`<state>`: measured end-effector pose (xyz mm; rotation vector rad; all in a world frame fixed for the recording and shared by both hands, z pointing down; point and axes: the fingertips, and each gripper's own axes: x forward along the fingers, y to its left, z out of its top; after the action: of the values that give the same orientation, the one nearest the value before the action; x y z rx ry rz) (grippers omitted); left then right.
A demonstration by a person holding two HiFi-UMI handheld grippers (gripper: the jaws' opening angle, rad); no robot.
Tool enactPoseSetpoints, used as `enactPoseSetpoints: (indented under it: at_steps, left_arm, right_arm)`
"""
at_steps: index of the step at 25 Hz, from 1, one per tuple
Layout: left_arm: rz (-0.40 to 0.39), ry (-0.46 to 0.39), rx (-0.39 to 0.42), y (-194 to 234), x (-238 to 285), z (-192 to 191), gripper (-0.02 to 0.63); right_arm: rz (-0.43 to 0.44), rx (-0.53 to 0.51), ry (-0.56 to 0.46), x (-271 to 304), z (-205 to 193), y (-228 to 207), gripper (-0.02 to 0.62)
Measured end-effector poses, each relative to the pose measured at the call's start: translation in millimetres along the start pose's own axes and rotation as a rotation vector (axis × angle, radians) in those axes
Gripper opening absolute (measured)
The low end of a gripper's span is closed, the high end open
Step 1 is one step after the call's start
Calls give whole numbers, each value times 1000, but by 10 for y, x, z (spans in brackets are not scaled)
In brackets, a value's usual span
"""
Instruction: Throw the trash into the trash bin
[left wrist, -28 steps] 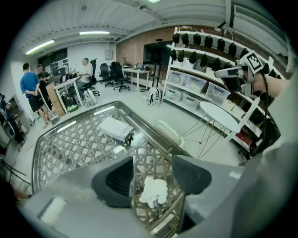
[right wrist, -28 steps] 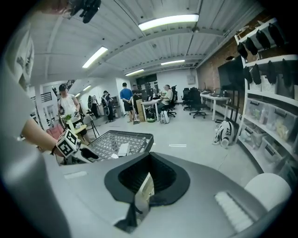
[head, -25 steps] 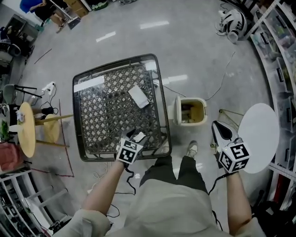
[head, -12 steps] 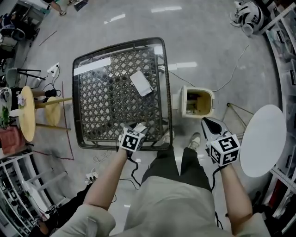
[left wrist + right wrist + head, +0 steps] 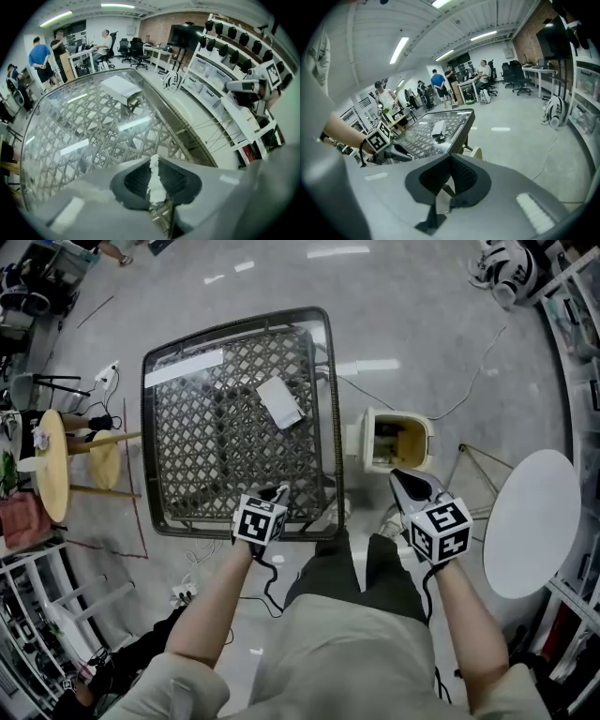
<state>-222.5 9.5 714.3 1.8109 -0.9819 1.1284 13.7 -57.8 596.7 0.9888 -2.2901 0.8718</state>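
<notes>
A scrap of crumpled white paper (image 5: 153, 180) stands pinched between the pads of my left gripper (image 5: 154, 177), whose jaws have just been closing on it. In the head view the left gripper (image 5: 278, 493) sits at the near edge of the glass-topped wicker table (image 5: 330, 409). A flat white box (image 5: 279, 401) lies further back on the glass. The cream trash bin (image 5: 398, 440) stands open on the floor right of the table. My right gripper (image 5: 401, 480) hangs just in front of the bin, shut, with nothing between its jaws (image 5: 449, 176).
A round white table (image 5: 523, 521) stands at the right, with shelving behind it. Small wooden stools (image 5: 56, 493) are left of the wicker table. Cables run across the floor. My legs and a shoe (image 5: 389, 521) are below the bin. People stand far back in the room.
The left jaws have closed on the white scrap at the table's near edge. The right gripper has sunk and drifted left, closer to the bin.
</notes>
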Motion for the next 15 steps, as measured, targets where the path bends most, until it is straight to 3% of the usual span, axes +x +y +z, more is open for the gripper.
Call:
enactPoseSetpoints:
  at_steps: [8,15]
  left_arm:
    - [-79,-121,116,-480,-125,1018,51]
    - [-199,-224,236,-1370,-69,1981,51]
  right_arm:
    - [-83,35,-65,-344,145,-411,3]
    - [-173,89,-136,-664,210,-814,3]
